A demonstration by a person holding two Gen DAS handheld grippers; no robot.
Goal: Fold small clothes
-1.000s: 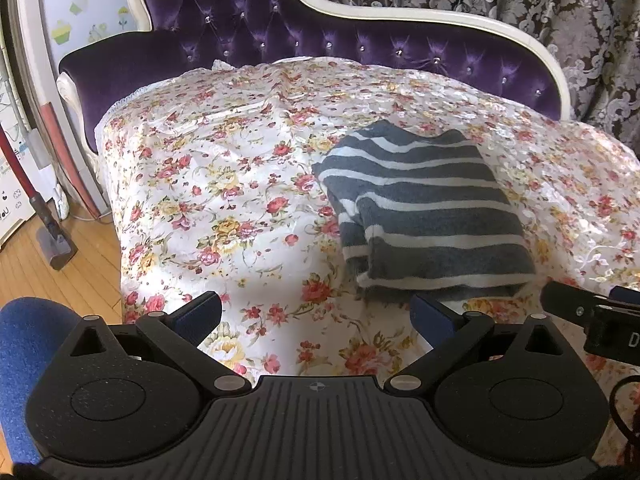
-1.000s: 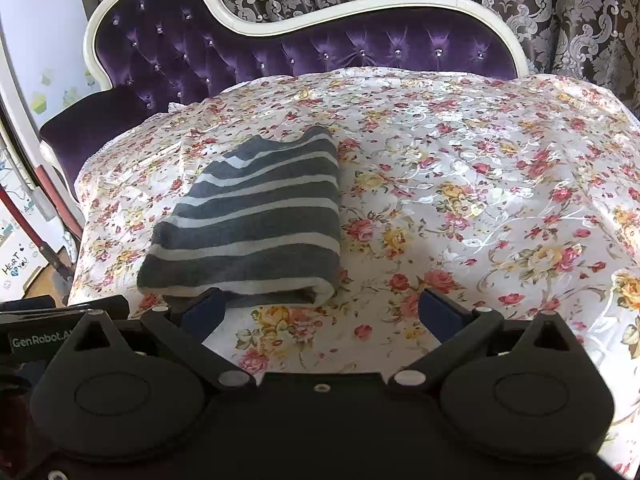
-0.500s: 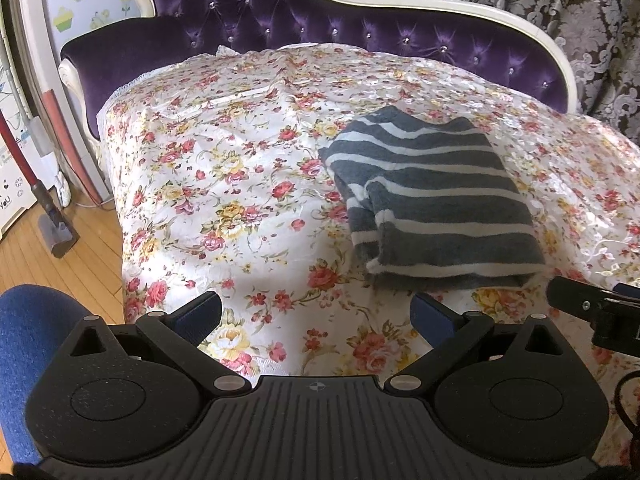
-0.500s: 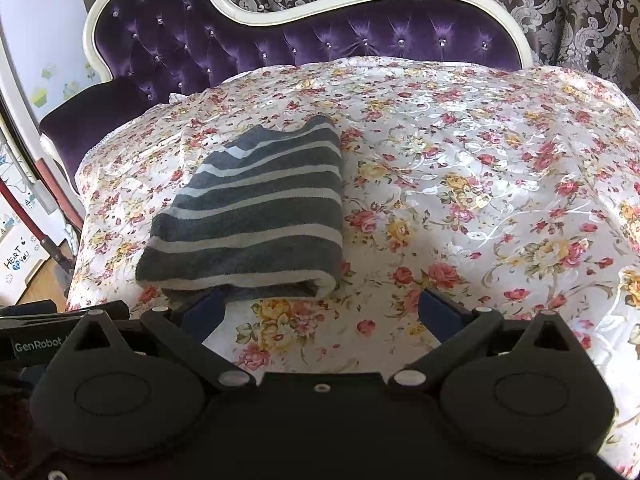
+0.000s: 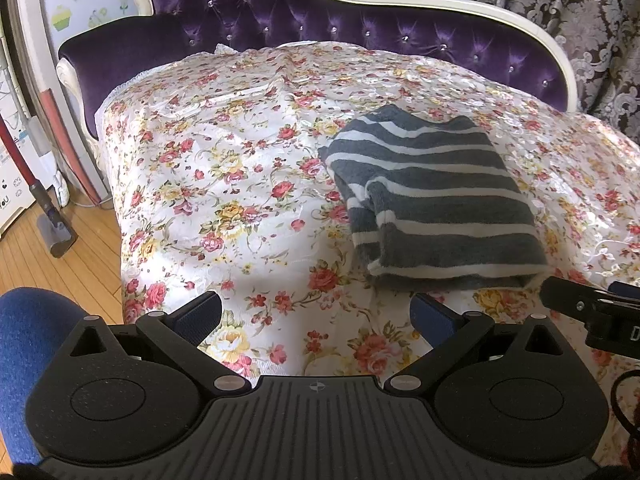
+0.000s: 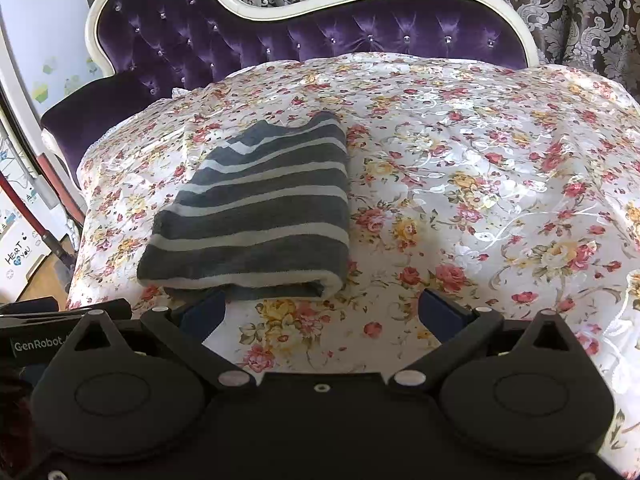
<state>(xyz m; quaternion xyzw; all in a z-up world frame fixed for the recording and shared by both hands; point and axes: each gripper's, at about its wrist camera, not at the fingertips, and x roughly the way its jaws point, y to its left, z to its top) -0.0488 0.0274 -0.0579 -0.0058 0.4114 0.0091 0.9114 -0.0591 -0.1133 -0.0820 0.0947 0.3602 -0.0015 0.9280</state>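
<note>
**Folded striped garment on the floral cover**

Floral bedcover point(image 5: 224, 184) is seen spread over a purple tufted sofa point(image 6: 320, 36). On it a grey striped garment point(image 6: 260, 208) lies folded — just ahead of both tools. The left gripper point(image 5: 316, 314) and right gripper point(image 6: 320, 312) are held spread wide, nothing pinched — neither touches the cloth.

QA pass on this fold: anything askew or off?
Mostly tidy. The striped garment lies folded on the floral cover, but its left edge shows uneven, offset layers. Both grippers open, empty.
</note>
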